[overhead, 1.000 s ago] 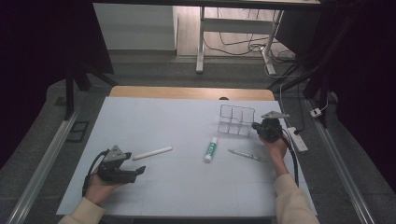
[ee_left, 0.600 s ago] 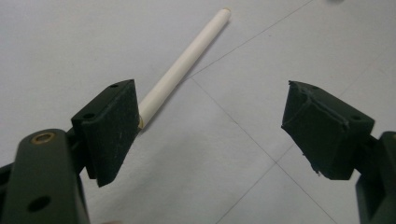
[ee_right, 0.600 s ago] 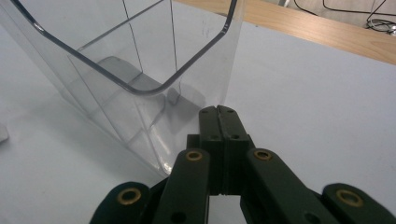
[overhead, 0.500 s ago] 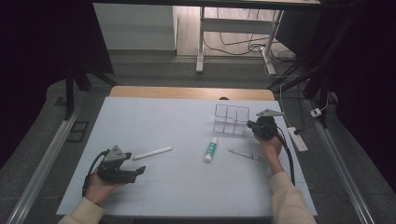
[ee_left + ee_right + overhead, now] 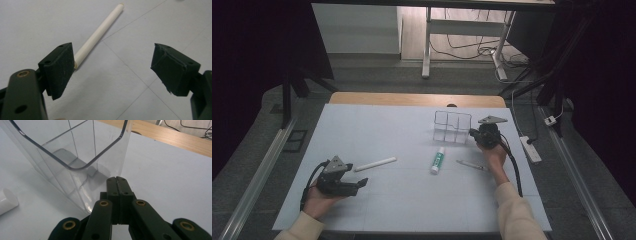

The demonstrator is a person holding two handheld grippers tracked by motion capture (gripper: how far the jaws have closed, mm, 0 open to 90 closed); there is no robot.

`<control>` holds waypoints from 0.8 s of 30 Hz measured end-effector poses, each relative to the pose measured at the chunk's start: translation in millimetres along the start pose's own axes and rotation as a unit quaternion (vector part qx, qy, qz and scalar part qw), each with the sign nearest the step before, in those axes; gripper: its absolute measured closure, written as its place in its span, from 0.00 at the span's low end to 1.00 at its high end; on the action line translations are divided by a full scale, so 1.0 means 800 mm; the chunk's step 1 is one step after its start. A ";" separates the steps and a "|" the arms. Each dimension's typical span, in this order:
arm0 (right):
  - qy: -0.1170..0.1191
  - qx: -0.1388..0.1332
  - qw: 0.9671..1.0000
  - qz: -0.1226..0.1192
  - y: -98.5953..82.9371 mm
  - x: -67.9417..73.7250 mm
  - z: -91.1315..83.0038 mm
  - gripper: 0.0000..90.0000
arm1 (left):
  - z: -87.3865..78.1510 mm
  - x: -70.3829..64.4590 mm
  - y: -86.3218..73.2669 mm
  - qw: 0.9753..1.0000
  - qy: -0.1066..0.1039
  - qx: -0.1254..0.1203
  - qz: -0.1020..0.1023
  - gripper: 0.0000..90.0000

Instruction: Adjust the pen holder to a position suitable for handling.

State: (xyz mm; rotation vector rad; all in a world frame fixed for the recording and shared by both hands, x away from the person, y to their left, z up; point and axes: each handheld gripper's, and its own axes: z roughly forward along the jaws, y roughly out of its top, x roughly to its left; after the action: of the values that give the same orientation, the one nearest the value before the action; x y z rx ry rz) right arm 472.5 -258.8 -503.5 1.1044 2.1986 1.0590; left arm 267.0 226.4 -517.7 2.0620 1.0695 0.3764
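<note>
A clear plastic organizer box (image 5: 452,126) with compartments stands at the right of the pale mat. My right gripper (image 5: 473,133) is shut, with its tips against the box's right wall. In the right gripper view the closed jaws (image 5: 116,179) touch the lower corner of the clear box (image 5: 75,157), and nothing is pinched between them. My left gripper (image 5: 360,186) rests open near the front left. A white stick (image 5: 375,163) lies just beyond it. In the left gripper view the white stick (image 5: 100,35) runs away behind the left pad, and the left gripper (image 5: 112,53) holds nothing.
A white and green tube (image 5: 438,160) lies in front of the box, its cap end (image 5: 6,200) at the left edge of the right gripper view. A thin pen-like item (image 5: 472,165) lies beside my right hand. A power strip (image 5: 530,149) sits off the mat's right edge.
The right gripper has moved left and the clear box has slid left with it. The left gripper and the white stick have stayed put.
</note>
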 end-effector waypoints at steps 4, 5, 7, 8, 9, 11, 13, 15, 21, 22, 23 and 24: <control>0.001 0.001 1.000 0.000 0.002 0.002 0.002 0.99 | 0.000 0.000 0.000 1.000 0.000 0.000 0.000 0.21; 0.002 0.001 1.000 0.001 0.003 0.004 0.004 0.99 | 0.000 0.000 0.000 1.000 0.000 0.000 0.000 0.21; 0.001 0.002 1.000 -0.001 0.004 0.006 0.005 0.99 | 0.000 0.000 -0.001 1.000 0.000 0.000 0.000 0.21; -0.001 0.001 1.000 -0.002 0.004 0.008 0.006 0.99 | 0.000 0.000 -0.001 1.000 0.000 0.000 0.000 0.21; -0.001 0.001 1.000 -0.002 0.005 0.009 0.006 0.99 | 0.000 0.000 -0.001 1.000 0.000 0.000 0.000 0.21; -0.002 0.004 1.000 -0.005 0.005 0.012 0.008 0.99 | 0.000 0.000 -0.001 1.000 0.000 0.000 0.000 0.21; -0.002 0.004 1.000 -0.008 0.007 0.014 0.010 0.99 | 0.000 0.000 -0.001 1.000 0.000 0.000 0.000 0.21; -0.002 0.002 1.000 -0.008 0.008 0.017 0.012 0.99 | 0.000 0.000 -0.001 1.000 0.000 0.001 0.000 0.21; -0.001 0.008 1.000 -0.017 0.011 0.025 0.020 0.99 | -0.001 0.001 -0.002 1.000 0.001 0.000 -0.002 0.21; 0.000 0.009 1.000 -0.018 0.012 0.027 0.021 0.99 | 0.000 0.001 -0.002 1.000 0.001 0.001 -0.002 0.21; 0.000 0.009 1.000 -0.018 0.012 0.027 0.021 0.99 | 0.000 0.001 -0.002 1.000 0.001 0.001 -0.002 0.21; 0.000 0.014 1.000 -0.024 0.015 0.032 0.025 0.99 | 0.000 0.001 -0.002 1.000 0.001 0.001 -0.003 0.21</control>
State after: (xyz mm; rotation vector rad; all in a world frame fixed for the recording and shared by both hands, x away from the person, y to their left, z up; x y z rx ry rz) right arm 477.2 -224.9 -507.7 1.0593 2.2357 1.0111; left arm 266.8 227.7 -518.6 2.0594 1.0769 0.3745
